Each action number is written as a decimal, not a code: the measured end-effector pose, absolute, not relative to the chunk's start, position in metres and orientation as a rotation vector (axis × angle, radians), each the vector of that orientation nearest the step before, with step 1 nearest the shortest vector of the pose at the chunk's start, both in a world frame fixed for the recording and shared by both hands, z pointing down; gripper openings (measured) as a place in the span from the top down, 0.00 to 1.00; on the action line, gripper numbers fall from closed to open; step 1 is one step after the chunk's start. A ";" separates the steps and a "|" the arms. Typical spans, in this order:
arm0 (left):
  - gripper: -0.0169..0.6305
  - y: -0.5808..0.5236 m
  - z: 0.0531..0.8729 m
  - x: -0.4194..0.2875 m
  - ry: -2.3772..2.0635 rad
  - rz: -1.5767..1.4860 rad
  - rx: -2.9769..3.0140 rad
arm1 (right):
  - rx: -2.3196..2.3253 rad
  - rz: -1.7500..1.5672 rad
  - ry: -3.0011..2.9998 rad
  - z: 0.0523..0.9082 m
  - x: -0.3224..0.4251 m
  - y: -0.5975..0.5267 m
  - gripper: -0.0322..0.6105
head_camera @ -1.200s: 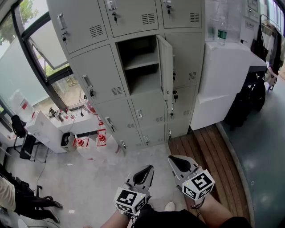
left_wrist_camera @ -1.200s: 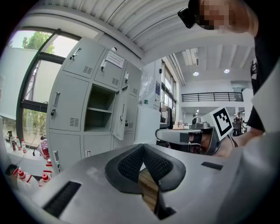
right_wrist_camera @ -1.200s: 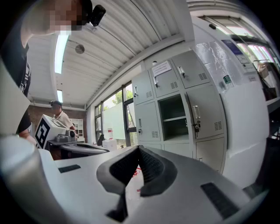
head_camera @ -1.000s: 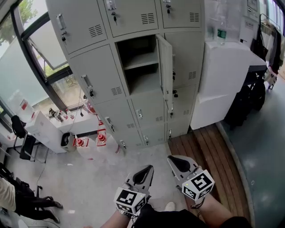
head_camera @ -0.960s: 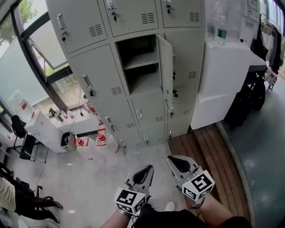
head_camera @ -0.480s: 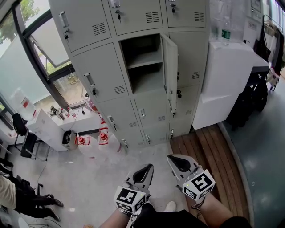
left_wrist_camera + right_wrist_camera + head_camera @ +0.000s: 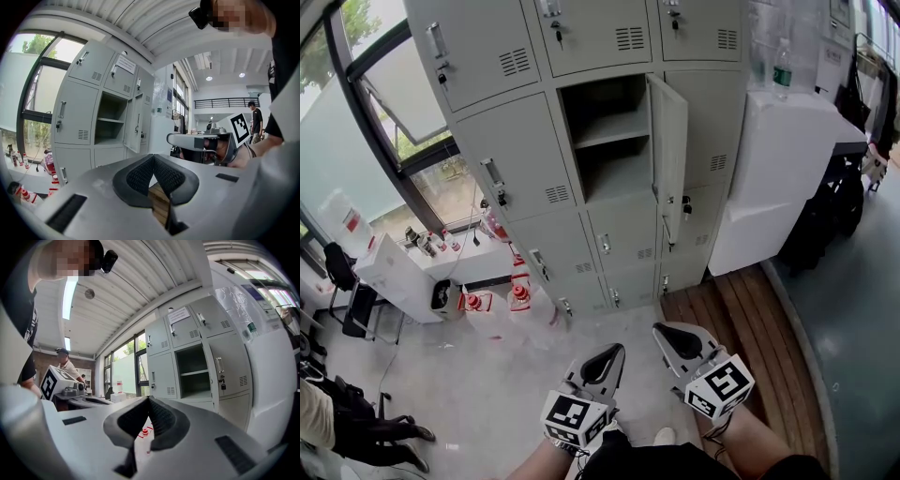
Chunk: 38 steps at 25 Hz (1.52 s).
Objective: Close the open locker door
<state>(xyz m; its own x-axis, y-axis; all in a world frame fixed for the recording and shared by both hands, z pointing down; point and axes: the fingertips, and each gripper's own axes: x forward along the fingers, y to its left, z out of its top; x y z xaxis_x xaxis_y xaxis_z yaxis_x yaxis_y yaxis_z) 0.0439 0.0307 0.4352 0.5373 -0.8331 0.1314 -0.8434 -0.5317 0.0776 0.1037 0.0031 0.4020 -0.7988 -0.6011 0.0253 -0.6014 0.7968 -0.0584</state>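
- Locker door (image 7: pixel 670 159) is swung wide open, hanging off the right side of the middle compartment in the grey locker bank (image 7: pixel 516 159). It's up ahead of me, well apart from both grippers.
- White cabinet (image 7: pixel 778 159) sits just right of the lockers.
- My left gripper (image 7: pixel 607 361) is down low over the floor, jaws pressed together with nothing in them.
- Right gripper (image 7: pixel 672 337) is right beside it, same deal: jaws together, empty.
- Small bottle (image 7: pixel 783 66) stands upright on top of the cabinet.
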 end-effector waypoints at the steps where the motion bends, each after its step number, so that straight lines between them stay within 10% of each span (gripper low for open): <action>1: 0.95 0.029 0.435 0.041 -1.443 0.116 2.638 | 1.000 0.101 -2.969 0.402 0.101 0.001 0.87; 38: 0.95 -0.068 0.434 -0.101 -1.290 0.063 2.708 | 1.215 0.132 -2.867 0.409 -0.029 -0.098 0.87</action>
<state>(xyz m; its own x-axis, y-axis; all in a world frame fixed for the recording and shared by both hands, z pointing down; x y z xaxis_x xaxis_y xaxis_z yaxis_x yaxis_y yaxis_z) -0.1011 -0.0676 0.4339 0.6311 -0.7694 0.0983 -0.7754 -0.6221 0.1088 -0.0289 -0.0982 0.4088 -0.6957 -0.7161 0.0555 -0.7182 0.6924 -0.0685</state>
